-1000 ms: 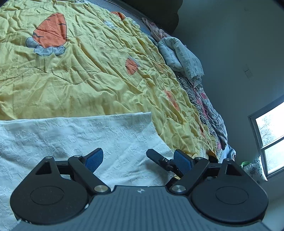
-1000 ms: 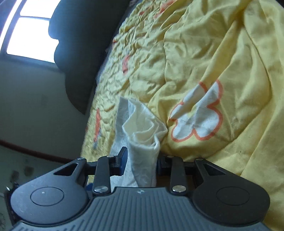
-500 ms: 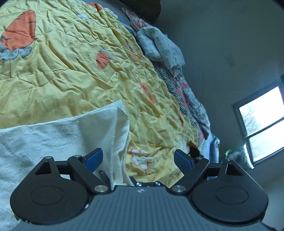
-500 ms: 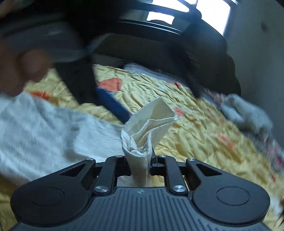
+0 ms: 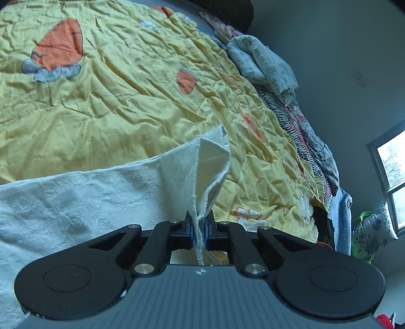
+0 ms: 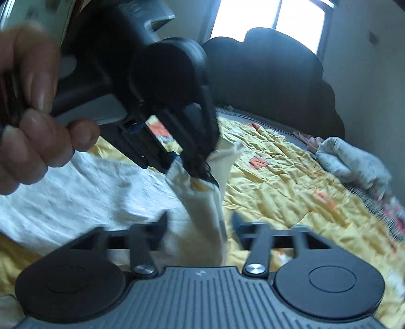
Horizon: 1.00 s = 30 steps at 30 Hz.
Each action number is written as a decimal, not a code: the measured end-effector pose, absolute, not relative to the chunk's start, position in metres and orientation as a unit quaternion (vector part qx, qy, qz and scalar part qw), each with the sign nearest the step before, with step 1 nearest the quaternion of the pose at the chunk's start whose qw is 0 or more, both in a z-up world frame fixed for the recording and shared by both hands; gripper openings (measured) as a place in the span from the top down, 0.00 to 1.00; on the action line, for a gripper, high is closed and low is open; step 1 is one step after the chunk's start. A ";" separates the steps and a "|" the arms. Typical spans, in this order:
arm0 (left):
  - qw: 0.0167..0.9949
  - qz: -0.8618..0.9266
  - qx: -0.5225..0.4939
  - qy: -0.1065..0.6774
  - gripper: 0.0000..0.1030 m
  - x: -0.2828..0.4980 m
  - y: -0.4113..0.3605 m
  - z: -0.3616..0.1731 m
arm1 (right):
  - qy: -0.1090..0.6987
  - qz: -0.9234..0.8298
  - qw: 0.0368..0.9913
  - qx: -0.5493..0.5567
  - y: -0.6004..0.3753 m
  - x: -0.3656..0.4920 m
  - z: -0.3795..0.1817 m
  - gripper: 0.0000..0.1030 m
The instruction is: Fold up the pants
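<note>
The white textured pants (image 5: 83, 200) lie spread on a yellow bedspread (image 5: 121, 91). My left gripper (image 5: 199, 229) is shut on a corner of the pants and lifts it into a peak. In the right wrist view the pants (image 6: 101, 187) show again, with the left gripper (image 6: 200, 172) pinching the raised corner just ahead. My right gripper (image 6: 200, 222) is open; the cloth hangs loose between its spread fingers.
A person's hand (image 6: 33, 106) holds the left gripper's handle. Rumpled clothes and bedding (image 5: 265, 63) are piled along the bed's far right edge. A dark headboard (image 6: 273, 83) stands under a window (image 6: 273, 17). A second window (image 5: 392, 164) is at the right.
My left gripper has closed on the pants corner that the right gripper held up. My right gripper has opened and let the cloth go.
</note>
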<state>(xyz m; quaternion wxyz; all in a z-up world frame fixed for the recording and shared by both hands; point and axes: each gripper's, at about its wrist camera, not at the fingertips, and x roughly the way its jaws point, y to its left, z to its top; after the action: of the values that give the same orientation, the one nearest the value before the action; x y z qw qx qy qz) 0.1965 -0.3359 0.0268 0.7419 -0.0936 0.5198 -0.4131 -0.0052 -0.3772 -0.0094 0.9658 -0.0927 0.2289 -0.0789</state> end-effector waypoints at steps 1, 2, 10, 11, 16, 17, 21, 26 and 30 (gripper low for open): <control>0.747 -0.415 -0.091 0.511 0.94 0.194 -0.330 0.031 | 0.216 -0.080 0.969 -0.087 -0.377 -0.013 -0.009 0.24; 0.753 -0.416 -0.088 0.503 0.94 0.192 -0.324 0.035 | 0.205 -0.080 0.972 -0.086 -0.376 -0.020 -0.008 0.24; 0.795 -0.385 -0.101 0.458 0.94 0.184 -0.216 0.070 | 0.112 -0.181 0.968 -0.131 -0.347 -0.064 0.002 0.00; 0.800 -0.375 -0.111 0.455 0.94 0.184 -0.197 0.075 | 0.120 -0.168 0.967 -0.152 -0.341 -0.063 0.002 0.00; 0.827 -0.307 -0.151 0.446 0.94 0.177 -0.097 0.078 | 0.134 -0.101 0.969 -0.181 -0.318 -0.064 0.000 0.00; 0.831 -0.287 -0.148 0.453 0.94 0.177 -0.083 0.070 | 0.143 -0.076 0.974 -0.160 -0.317 -0.062 0.002 0.00; 0.836 -0.208 -0.130 0.490 0.94 0.183 -0.046 0.030 | 0.180 0.019 0.982 -0.056 -0.318 -0.048 0.010 0.00; 0.855 -0.209 -0.148 0.451 0.94 0.169 -0.020 0.044 | 0.198 0.044 0.977 -0.059 -0.297 -0.034 0.023 0.00; 0.875 -0.185 -0.134 0.428 0.94 0.155 -0.001 0.053 | 0.202 0.061 0.974 -0.083 -0.273 -0.032 0.023 0.00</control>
<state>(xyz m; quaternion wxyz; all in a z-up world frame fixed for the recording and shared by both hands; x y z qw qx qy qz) 0.1553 -0.0010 0.0526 0.8746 -0.1345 0.4276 -0.1848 -0.0316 -0.2735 0.0229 0.9738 -0.0833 0.2024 0.0611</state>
